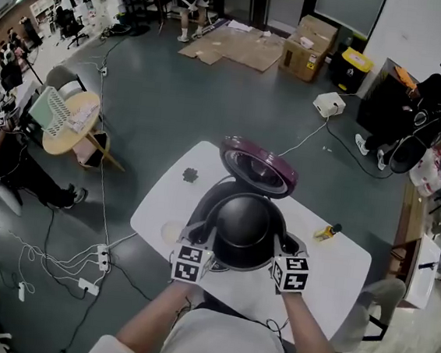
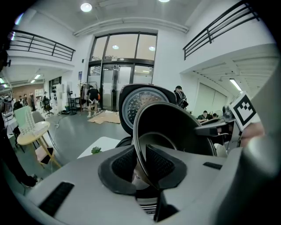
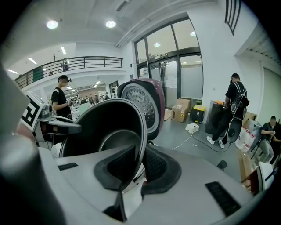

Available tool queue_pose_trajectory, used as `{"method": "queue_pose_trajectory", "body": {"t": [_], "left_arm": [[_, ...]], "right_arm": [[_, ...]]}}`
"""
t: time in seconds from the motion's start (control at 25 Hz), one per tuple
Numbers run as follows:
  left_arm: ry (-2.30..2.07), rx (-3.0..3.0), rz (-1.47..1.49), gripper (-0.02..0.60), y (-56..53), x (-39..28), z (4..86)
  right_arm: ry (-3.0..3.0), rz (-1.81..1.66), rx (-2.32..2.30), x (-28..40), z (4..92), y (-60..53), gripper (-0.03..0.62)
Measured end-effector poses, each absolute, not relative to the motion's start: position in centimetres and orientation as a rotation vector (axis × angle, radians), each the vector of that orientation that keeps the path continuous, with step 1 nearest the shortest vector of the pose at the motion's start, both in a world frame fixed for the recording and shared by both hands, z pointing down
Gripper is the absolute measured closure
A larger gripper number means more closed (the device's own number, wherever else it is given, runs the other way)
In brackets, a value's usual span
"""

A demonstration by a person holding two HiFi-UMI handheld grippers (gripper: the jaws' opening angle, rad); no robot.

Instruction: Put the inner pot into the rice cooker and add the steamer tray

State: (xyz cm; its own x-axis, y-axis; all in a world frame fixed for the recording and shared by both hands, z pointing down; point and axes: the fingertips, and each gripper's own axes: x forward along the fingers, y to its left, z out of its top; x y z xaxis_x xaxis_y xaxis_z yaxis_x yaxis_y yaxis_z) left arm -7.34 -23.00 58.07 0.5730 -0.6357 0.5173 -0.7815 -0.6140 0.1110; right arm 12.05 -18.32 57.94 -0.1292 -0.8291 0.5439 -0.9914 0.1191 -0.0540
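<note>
The black inner pot hangs tilted over the open rice cooker, held by its rim on both sides. My left gripper is shut on the pot's left rim, and my right gripper is shut on the right rim. In the left gripper view the thin rim runs between the pads of the left gripper. The right gripper clamps the rim the same way. The cooker's maroon lid stands open behind the pot. A pale round disc lies on the table left of the cooker.
The white table carries a small green thing at the back left and a yellow thing on the right. Cables and a power strip lie on the floor to the left. People stand farther off in the room.
</note>
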Motion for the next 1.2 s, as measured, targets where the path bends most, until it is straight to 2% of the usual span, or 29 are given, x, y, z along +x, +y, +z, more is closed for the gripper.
{"method": "queue_pose_trajectory", "body": {"t": [0.48,1.2], "left_arm": [[-1.129,2.482,0.683,0.5,-27.4,-10.8,61.4],[-0.884,2.432,0.962,0.482,-30.5,-10.4,67.2]], "right_arm": [[-1.989,0.59,1.758,8.4,60.7,-22.4,0.526],[-1.794,0.799,1.684,8.1,67.2,-24.6,0.516]]}}
